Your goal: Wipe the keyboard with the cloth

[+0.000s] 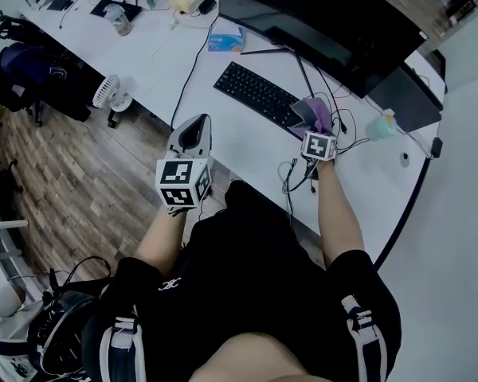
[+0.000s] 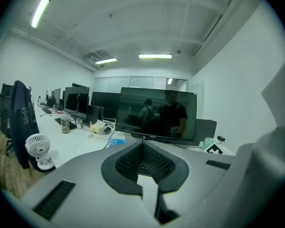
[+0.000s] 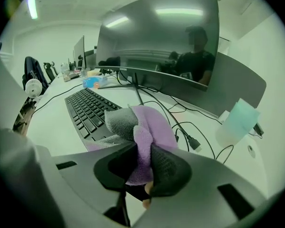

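Note:
A black keyboard [image 1: 257, 94] lies on the white desk [image 1: 155, 58] in front of a large monitor [image 1: 327, 18]. My right gripper [image 1: 317, 130] is shut on a purple-and-grey cloth [image 1: 312, 114] at the keyboard's right end. In the right gripper view the cloth [image 3: 145, 132] bunches between the jaws, just above the keyboard [image 3: 88, 110]. My left gripper [image 1: 193, 136] hangs near the desk's front edge, away from the keyboard, its jaws together with nothing in them. The left gripper [image 2: 143, 158] points at the monitor [image 2: 156, 114].
Black cables [image 1: 299, 173] trail over the desk edge by my right hand. A pale green cup [image 1: 382, 124] stands right of the keyboard. A blue packet [image 1: 225, 38] lies behind the keyboard. A small white fan [image 1: 111, 92] sits at the desk's left edge. Wooden floor [image 1: 72, 181] lies below.

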`<action>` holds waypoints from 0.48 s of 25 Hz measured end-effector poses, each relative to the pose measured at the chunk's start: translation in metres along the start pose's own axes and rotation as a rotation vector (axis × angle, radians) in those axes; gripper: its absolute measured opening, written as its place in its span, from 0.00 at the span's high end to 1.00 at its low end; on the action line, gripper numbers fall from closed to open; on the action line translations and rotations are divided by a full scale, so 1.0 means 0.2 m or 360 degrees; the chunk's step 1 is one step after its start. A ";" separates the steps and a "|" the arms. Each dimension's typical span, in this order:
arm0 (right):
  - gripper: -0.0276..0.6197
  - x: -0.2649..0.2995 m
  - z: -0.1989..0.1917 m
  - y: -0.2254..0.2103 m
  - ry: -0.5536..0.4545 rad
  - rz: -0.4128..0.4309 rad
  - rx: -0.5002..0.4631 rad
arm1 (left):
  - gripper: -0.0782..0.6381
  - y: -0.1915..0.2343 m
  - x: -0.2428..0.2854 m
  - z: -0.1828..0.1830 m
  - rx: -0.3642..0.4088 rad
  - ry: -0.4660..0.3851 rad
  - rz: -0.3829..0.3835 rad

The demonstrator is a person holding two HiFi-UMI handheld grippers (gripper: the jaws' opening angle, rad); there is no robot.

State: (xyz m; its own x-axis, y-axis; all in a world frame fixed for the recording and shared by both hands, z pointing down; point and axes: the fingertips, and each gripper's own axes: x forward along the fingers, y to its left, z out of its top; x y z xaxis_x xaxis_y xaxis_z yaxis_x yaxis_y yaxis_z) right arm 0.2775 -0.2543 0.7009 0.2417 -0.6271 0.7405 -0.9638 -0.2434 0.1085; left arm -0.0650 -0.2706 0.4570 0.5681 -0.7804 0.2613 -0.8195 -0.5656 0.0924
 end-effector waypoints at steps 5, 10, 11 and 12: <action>0.81 -0.05 -0.05 -0.02 0.0020 -0.0038 -0.0003 | 0.87 -0.02 -0.03 -0.01 0.0006 -0.0001 0.0001; 0.81 -0.10 -0.12 0.00 0.0024 -0.0010 0.0005 | 0.87 -0.04 -0.05 0.01 0.0013 -0.0018 -0.0005; 0.81 -0.10 -0.14 0.02 0.0015 0.0007 0.0004 | 0.87 -0.04 -0.06 0.01 0.0013 -0.0019 -0.0004; 0.81 -0.10 -0.15 0.04 0.0008 0.0031 0.0005 | 0.87 -0.03 -0.07 0.01 0.0012 -0.0019 -0.0001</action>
State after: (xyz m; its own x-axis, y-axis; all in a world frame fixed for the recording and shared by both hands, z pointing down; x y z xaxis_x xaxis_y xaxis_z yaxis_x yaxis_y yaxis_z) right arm 0.2619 -0.2205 0.7071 0.2224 -0.6280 0.7458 -0.9680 -0.2336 0.0919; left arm -0.0672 -0.2571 0.4514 0.5696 -0.7831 0.2497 -0.8185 -0.5681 0.0854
